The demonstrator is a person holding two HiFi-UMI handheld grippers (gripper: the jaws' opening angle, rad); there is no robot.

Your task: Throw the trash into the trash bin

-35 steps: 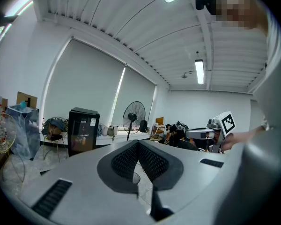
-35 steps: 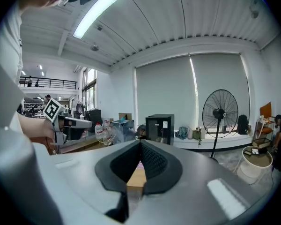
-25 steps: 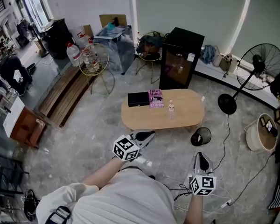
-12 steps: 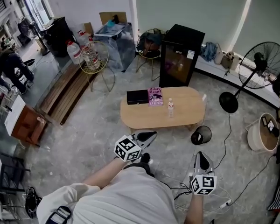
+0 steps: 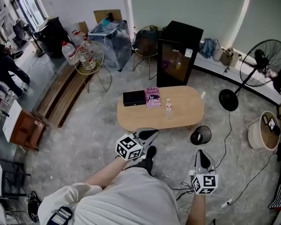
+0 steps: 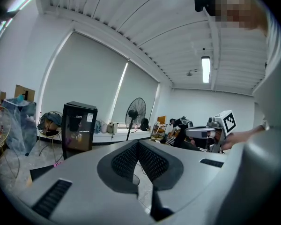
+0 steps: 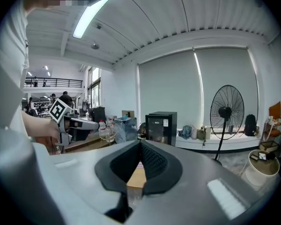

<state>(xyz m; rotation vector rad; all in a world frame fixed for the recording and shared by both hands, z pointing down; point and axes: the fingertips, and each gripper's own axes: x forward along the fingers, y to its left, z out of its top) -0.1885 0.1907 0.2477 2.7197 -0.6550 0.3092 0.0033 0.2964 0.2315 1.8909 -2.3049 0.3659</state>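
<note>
A small clear plastic bottle [image 5: 168, 109] stands upright on the oval wooden table [image 5: 182, 114]. The black mesh trash bin [image 5: 201, 136] sits on the floor by the table's near right end. My left gripper [image 5: 150, 134] is held in the air just short of the table's near edge, shut and empty. My right gripper [image 5: 201, 153] hangs lower right, close to the bin, also shut with nothing in it. In the left gripper view its pads [image 6: 152, 161] meet at the tip. In the right gripper view the pads [image 7: 152, 163] are closed too, with a strip of the table [image 7: 136, 176] showing below them.
A black box [image 5: 133, 98] and a pink book [image 5: 152, 97] lie on the table's far side. Behind stand a black cabinet [image 5: 178, 55], wire chairs [image 5: 89, 60] and a floor fan [image 5: 260, 62]. A white bucket [image 5: 262, 132] and cables [image 5: 225, 200] are at the right.
Both grippers have edged a little toward the table as the person steps forward. A dark shoe now shows below the left gripper. The people at the far left have shifted.
</note>
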